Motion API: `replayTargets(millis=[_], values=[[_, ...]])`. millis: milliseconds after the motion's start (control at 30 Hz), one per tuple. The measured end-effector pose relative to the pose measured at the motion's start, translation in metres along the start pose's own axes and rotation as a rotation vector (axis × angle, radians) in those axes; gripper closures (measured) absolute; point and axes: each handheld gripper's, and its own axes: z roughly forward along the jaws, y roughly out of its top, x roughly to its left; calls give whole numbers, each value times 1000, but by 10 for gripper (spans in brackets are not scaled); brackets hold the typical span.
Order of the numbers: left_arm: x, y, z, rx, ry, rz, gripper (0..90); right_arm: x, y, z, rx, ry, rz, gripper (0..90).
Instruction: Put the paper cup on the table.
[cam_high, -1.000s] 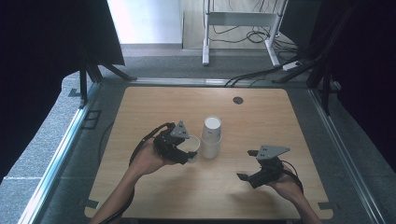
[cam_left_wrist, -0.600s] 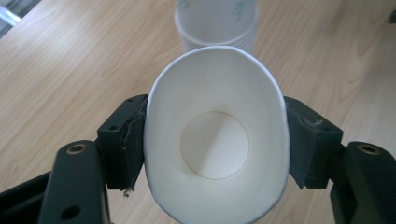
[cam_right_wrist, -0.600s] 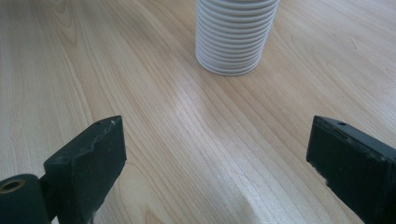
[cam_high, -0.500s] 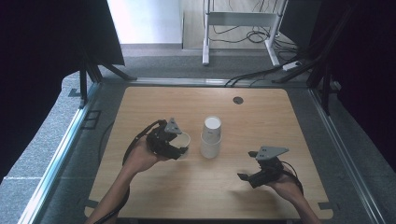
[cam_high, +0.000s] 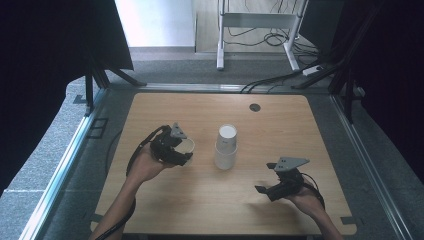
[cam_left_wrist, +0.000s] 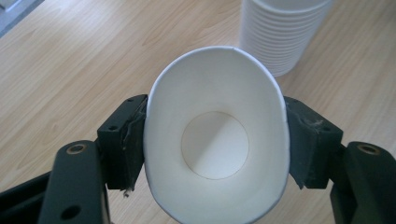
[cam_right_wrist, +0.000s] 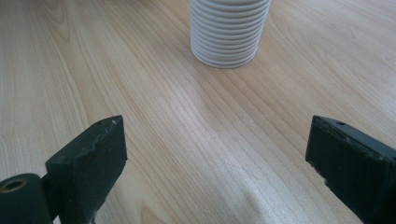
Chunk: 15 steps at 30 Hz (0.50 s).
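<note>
High view: my left gripper (cam_high: 181, 151) holds a single white paper cup (cam_high: 186, 145) left of the tall stack of white paper cups (cam_high: 226, 147) standing mid-tabletop (cam_high: 300, 130); my right gripper (cam_high: 265, 190) hangs near the front right, well apart from the stack.

Left gripper view: fingers (cam_left_wrist: 122, 142) clamp the cup (cam_left_wrist: 215, 140), squeezing its rim oval.

Right gripper view: fingers (cam_right_wrist: 93, 158) spread wide, nothing between them, after a slight closing.

Assessment: one cup separated and held; setting it down remains, the stack still awaits.
</note>
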Motion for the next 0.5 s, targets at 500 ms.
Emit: replayTargets(millis=[500], values=[[20, -14, 27, 49, 73, -85, 295, -4, -11, 6, 30, -28, 30, 47]])
